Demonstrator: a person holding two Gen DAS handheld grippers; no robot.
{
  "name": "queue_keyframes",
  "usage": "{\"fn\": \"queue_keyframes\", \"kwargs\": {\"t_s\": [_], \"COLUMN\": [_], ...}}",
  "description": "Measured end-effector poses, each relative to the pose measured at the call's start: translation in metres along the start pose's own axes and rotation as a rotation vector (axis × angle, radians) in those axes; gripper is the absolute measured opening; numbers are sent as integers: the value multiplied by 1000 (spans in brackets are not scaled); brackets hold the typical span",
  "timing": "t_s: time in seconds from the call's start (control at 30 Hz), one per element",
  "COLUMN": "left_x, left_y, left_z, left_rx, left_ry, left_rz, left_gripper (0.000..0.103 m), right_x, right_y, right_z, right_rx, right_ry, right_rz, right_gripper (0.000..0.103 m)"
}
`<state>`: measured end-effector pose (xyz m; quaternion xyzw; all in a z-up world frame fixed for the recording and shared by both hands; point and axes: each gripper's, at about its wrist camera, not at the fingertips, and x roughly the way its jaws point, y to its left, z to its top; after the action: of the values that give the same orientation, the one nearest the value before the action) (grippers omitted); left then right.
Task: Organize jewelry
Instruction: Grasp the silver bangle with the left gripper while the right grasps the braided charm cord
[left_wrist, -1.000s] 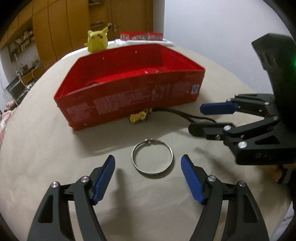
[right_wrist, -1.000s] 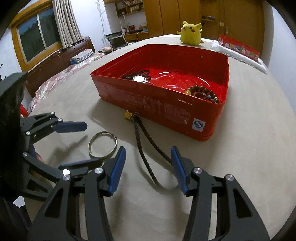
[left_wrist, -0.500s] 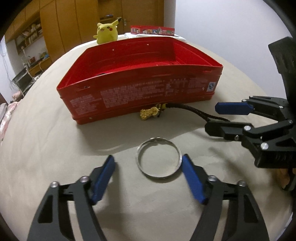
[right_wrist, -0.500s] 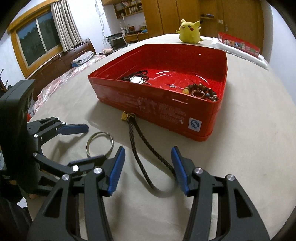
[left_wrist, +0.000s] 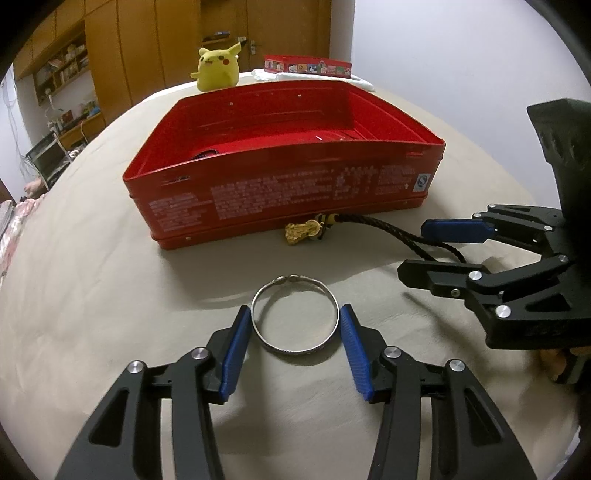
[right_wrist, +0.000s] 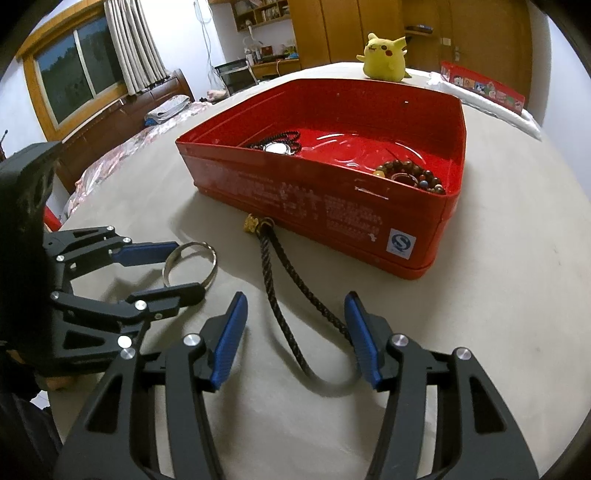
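The left gripper (left_wrist: 294, 325) is held low over the beige table (left_wrist: 92, 295), its jaws open, and the silver bangle (left_wrist: 294, 315) is framed between the blue pads (left_wrist: 233, 354), lying flat on the cloth; whether the pads touch it cannot be told. The right gripper (right_wrist: 295, 332) is likewise spread open, and the loop of the braided black cord (right_wrist: 295, 332) is bracketed between its fingers. The cord is seen running to a gold charm (left_wrist: 303, 232) just beside the near wall of the red tin (left_wrist: 288, 192). Inside the tin, a beaded bracelet (right_wrist: 410, 177) and a dark necklace with a pale pendant (right_wrist: 277, 146) are seen. A yellow plush (right_wrist: 384, 57) is placed beyond it.
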<state>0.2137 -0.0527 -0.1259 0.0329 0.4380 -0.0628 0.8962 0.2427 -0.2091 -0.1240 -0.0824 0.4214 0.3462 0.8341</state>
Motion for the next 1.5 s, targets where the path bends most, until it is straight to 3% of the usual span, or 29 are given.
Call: {"fn": "queue_keyframes", "kwargs": {"t_s": [0.2, 0.27, 0.33, 0.43, 1.03, 1.5], "left_x": [-3, -6, -9, -12, -39, -95], "left_y": [2, 3, 4, 6, 13, 10], "left_z": [1, 1, 1, 1, -4, -5], "left_rx": [-4, -6, -9, -15, -27, 6], "left_ry": [-7, -11, -16, -21, -55, -157], "left_rz": [2, 2, 0, 1, 9, 25], "left_gripper": [49, 49, 49, 49, 49, 49], "right_x": [3, 1, 0, -2, -43, -105], "right_y": [2, 2, 2, 4, 22, 46], "right_z": [-2, -2, -2, -3, -1, 4], "right_rx": [-4, 0, 2, 4, -4, -34], "right_ry": [7, 3, 3, 0, -70, -173], "right_rz": [1, 3, 5, 9, -5, -48], "right_gripper": [32, 17, 9, 4, 2, 2]}}
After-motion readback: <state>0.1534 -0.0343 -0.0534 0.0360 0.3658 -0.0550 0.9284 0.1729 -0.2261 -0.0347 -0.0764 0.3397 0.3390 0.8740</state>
